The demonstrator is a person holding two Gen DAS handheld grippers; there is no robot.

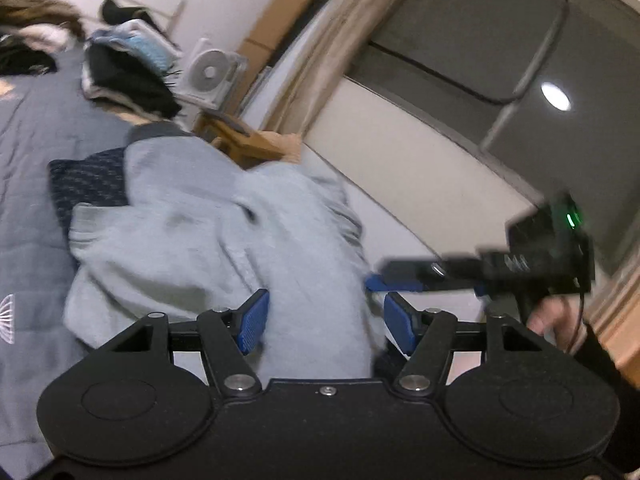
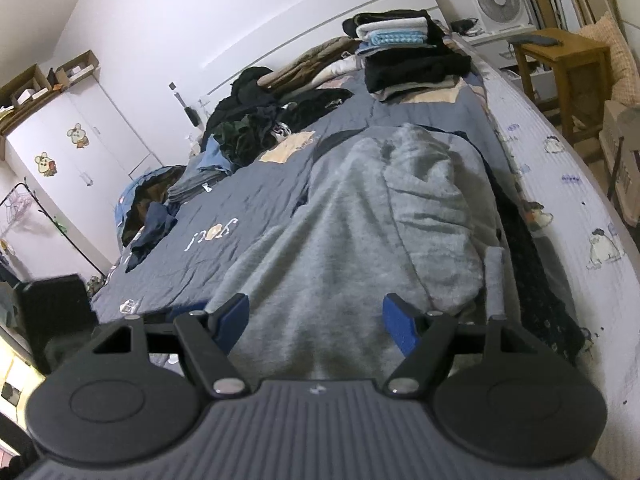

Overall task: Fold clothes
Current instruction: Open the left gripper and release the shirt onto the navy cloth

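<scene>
Two grippers (image 1: 326,322) (image 2: 316,320) face one grey fleece top (image 2: 360,220), and neither has hold of it.

Position: the top lies bunched on the bed's blue quilt (image 2: 224,208), along the right-hand edge as the right wrist view shows it. Its near end reaches toward you and its far end is rumpled into a hump. A dark patterned garment (image 2: 528,264) lies partly under it, on the side nearest that edge.

Left gripper: your jaws stand apart. Grey cloth shows in the gap, but the pads do not press on it. This view is blurred, so treat that reading as probable.

Right gripper: jaws wide apart and released, with the fleece lying below and beyond the pads.

Elsewhere: a folded stack (image 2: 408,52) sits at the far right corner of the bed. An unsorted heap (image 2: 248,120) runs along the far left side.

Step in hand, as a judgement: this top is mid-fold. It has been let go and needs a fresh grip, so the fold is not finished. The hump and the loose cuff by the right edge say as much.

Next move calls for:
- picking two matching points on the near hem or shoulders, one per gripper;
- closing on the fleece layer only, and not on the dark garment beneath;
- lifting enough to clear the quilt, then laying the cloth flat across itself;
- keeping both hands level with each other so the fold comes out square.
</scene>
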